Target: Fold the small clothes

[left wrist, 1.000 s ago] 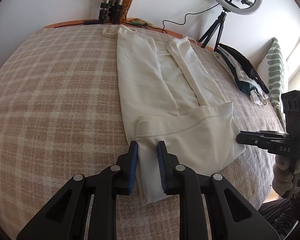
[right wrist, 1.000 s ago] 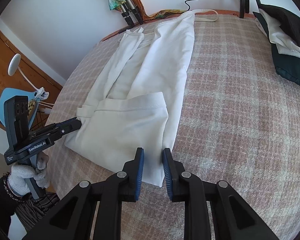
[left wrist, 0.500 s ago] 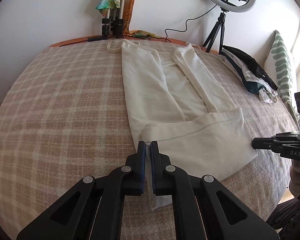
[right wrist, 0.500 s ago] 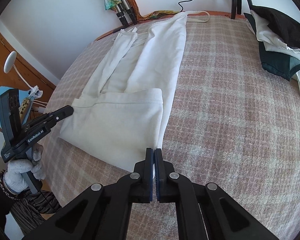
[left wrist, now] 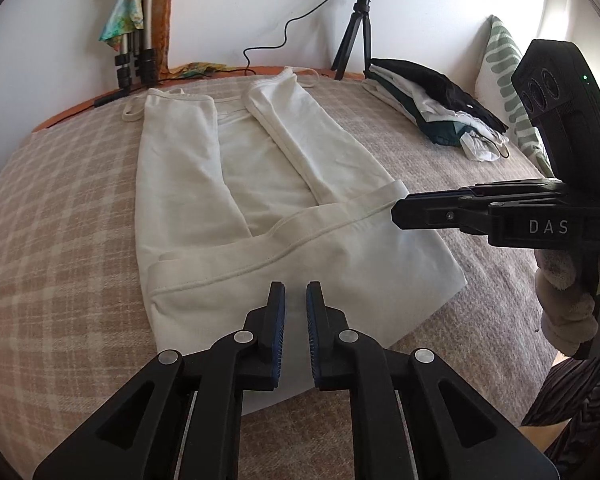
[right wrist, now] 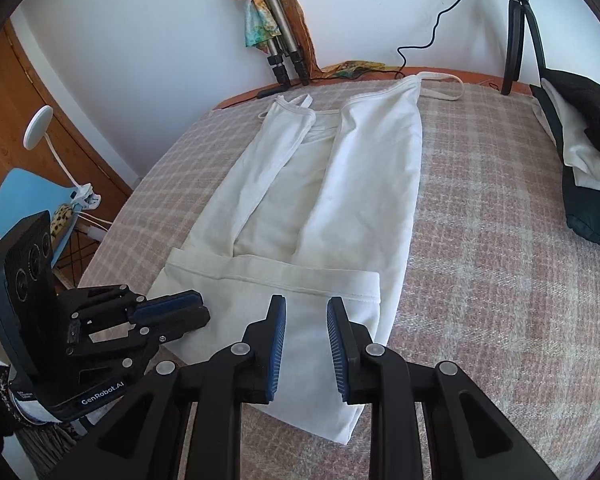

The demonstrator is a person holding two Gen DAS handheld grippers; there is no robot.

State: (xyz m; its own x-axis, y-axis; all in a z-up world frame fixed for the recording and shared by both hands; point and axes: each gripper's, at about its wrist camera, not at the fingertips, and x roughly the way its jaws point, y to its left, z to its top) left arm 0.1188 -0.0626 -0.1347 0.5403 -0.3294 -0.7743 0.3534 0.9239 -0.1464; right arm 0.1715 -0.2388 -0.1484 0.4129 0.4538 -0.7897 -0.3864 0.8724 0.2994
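A cream strappy garment (left wrist: 260, 184) lies flat on the plaid bed cover, both long sides folded inward and its near hem folded up into a band (left wrist: 300, 264). It also shows in the right wrist view (right wrist: 320, 216). My left gripper (left wrist: 296, 304) is open and empty, hovering over the folded near band. My right gripper (right wrist: 306, 316) is open and empty over the same band. The right gripper shows from the side in the left wrist view (left wrist: 400, 212), and the left gripper shows in the right wrist view (right wrist: 196, 308).
The plaid bed cover (left wrist: 60, 240) spreads to all sides. A pile of dark and white clothes (left wrist: 440, 108) lies at the far right beside a leaf-print pillow (left wrist: 504, 80). A ring-light tripod (left wrist: 356, 36) and other stands (left wrist: 136, 60) are by the wall.
Both grippers were shut on the garment's near edge half a second ago; both have opened, let go and moved in over the folded band.
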